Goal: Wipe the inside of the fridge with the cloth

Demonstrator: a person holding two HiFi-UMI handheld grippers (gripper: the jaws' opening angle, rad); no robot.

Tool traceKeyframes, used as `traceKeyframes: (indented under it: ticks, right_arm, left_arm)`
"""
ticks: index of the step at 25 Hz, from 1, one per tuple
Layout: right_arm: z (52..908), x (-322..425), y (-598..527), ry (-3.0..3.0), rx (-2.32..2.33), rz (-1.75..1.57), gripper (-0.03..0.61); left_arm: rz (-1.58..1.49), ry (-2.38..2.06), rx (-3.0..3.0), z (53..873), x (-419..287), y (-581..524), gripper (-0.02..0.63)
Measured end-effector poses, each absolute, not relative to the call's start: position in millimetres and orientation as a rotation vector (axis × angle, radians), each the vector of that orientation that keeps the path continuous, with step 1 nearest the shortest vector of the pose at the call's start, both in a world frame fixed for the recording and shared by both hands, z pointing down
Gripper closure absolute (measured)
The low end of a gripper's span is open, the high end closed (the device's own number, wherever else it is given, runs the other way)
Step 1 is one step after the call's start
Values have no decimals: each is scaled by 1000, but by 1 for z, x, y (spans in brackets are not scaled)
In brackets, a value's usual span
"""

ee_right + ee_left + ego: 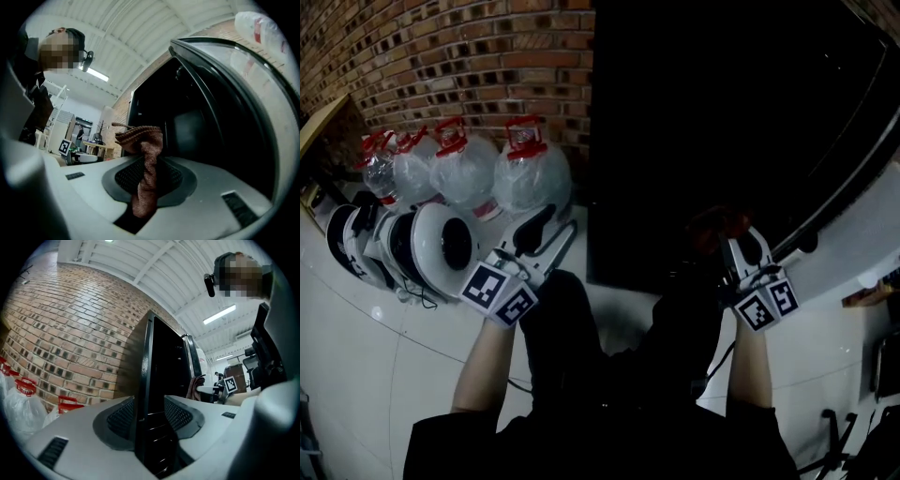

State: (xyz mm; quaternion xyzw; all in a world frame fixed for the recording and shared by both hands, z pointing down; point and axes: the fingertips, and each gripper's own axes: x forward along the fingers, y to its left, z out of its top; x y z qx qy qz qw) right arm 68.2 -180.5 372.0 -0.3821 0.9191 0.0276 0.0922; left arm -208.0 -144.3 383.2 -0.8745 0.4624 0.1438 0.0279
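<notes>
Left tool (152, 414): jaws apart, nothing pinched. The fridge's (722, 122) front-left edge only lines up with the gap, and in the head view the tool sits just beside that edge. Park this tool off to the side so it doesn't cross your wiping hand.

Fridge: open, with a black cavity. You can't make out shelves or walls in there, so go in slowly and feel for the first surface.

Right tool (149, 180): clamped on the cloth (140, 140), a rust-brown knit. The cloth is at the mouth of the fridge, and I can't tell whether it touches any inner surface. Its long axis runs along the jaws, from deep in the gap out past the tips. The bunched free end sticks up and forward, towards the opening.

Only that small wad clears the tips, so lead with it. Tilt the tool so fabric, not hard jaw, meets the wall. Grip firmly, since drag will likely pull the cloth out. Use long, overlapping strokes.

The door (862, 220) stands open at far right, so mind it on the sweep.
</notes>
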Motion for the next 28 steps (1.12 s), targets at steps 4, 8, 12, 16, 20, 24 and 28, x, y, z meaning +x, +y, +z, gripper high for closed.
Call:
traceKeyframes:
  ticks: [4, 8, 12, 16, 20, 24, 28]
  right_arm:
    - [381, 81, -160, 2707, -1198, 101, 500]
    - [398, 92, -141, 2691, -1251, 99, 502]
    - [407, 109, -141, 2637, -1286, 33, 502]
    - [412, 105, -152, 2630, -1302, -4, 505]
    - [418, 88, -155, 2705, -1381, 112, 506]
    - [421, 85, -153, 2730, -1406, 126, 506]
    - [419, 95, -153, 2695, -1405, 94, 506]
  left_arm:
    - [600, 1423, -2744, 396, -198, -138, 475]
    - [722, 1461, -2762, 403, -194, -133, 505]
    - [574, 1499, -2669, 403, -176, -127, 572]
    - [522, 1499, -2633, 403, -164, -128, 583]
    - [566, 1505, -2644, 406, -164, -130, 592]
    - [520, 1513, -2621, 406, -162, -127, 609]
    - [464, 1515, -2588, 406, -156, -126, 609]
